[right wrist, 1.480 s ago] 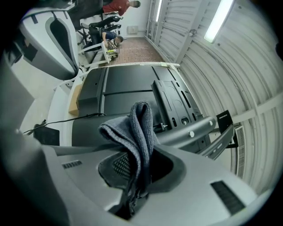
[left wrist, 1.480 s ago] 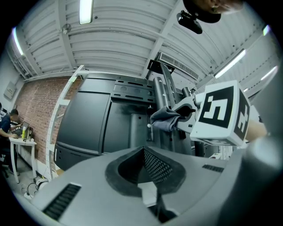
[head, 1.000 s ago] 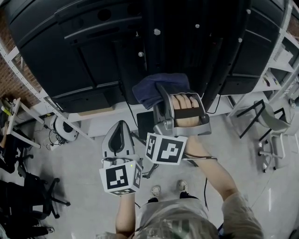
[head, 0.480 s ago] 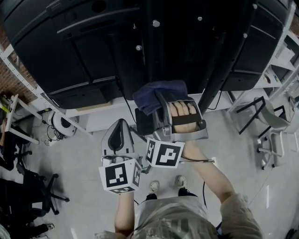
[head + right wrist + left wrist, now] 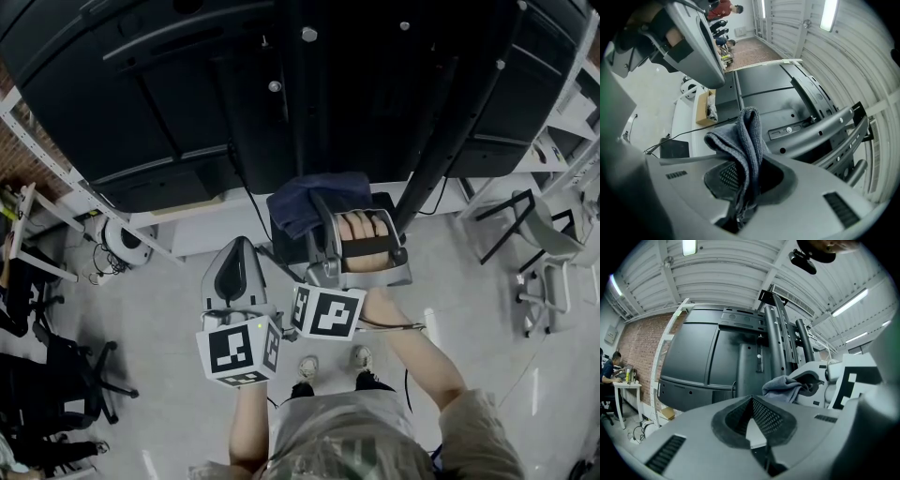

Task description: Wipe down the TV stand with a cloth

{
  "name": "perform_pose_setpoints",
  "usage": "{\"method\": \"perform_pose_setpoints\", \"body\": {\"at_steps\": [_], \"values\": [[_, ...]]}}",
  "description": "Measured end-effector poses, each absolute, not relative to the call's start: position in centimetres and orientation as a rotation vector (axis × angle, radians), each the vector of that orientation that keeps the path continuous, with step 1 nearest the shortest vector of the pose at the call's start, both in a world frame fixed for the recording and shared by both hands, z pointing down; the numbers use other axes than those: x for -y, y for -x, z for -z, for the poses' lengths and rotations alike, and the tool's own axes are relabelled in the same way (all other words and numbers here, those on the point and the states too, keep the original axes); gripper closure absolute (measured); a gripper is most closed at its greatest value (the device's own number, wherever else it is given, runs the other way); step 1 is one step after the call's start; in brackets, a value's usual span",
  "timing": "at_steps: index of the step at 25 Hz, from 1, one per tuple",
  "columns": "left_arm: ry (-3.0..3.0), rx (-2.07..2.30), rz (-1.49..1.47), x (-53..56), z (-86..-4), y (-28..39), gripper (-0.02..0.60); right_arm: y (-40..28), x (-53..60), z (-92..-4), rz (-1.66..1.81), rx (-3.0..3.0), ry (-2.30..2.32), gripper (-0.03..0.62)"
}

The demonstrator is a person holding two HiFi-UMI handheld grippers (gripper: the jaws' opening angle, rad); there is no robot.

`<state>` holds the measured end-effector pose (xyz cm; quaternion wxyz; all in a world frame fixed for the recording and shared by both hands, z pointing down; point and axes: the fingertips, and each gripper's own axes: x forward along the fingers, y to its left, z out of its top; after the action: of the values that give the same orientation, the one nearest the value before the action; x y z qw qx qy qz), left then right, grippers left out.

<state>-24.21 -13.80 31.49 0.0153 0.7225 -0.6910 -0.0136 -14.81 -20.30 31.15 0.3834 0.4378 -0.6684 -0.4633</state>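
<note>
- Well, the right gripper (image 5: 743, 185) is clenched on a folded grey-blue cloth (image 5: 743, 136), which sticks up out of its jaws.
- The cloth is low down by the black TV stand (image 5: 309, 103), at its upright column.
- The left gripper (image 5: 752, 401) hangs just beside, jaws pressed together on nothing.

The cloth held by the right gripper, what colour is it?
The cloth is a plain dark blue-grey; the right gripper view shows it best.

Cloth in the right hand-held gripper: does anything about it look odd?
Nothing damaged or spilled. The cloth is just bunched into a folded wad, pinched by the right hand-held gripper near the black TV stand.
</note>
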Motion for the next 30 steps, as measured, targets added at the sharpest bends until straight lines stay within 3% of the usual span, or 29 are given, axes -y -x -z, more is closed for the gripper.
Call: {"method": "perform_pose_setpoints", "body": {"at_steps": [30], "values": [[-2.178,2.125,-0.028,15.1,-34.7,21.4,0.568,15.0,19.6,-39.9,1.043,1.827,-0.913,0.536]]}}
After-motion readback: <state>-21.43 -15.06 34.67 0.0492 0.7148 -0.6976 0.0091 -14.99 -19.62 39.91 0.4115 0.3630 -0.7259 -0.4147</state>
